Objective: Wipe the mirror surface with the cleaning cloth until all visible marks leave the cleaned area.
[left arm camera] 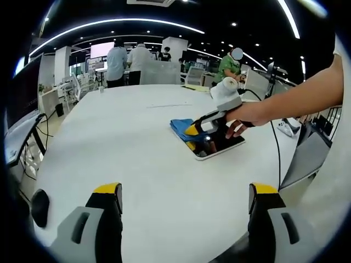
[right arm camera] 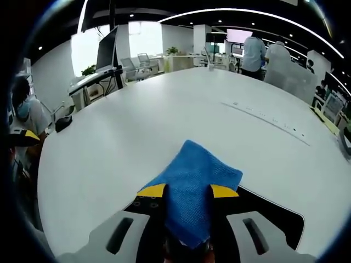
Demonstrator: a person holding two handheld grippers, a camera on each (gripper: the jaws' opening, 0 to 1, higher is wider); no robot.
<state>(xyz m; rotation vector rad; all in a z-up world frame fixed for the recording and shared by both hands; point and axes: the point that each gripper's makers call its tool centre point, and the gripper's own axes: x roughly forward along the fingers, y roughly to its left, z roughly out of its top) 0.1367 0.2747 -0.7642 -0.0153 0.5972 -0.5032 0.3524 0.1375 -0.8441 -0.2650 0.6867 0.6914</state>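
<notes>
Near the table's right edge lies the mirror; my right gripper clamps the blue cleaning cloth over it for wiping, while my left gripper waits wide apart.

White table in office under ceiling light strips.

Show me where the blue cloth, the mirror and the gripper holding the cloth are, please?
blue cloth (right arm camera: 192, 186): right gripper view, middle of the fabric between the jaws.
mirror (left arm camera: 226, 144): left gripper view, dark glass near its front edge.
right gripper (left arm camera: 198, 137): left gripper view, at its yellow tips.
</notes>
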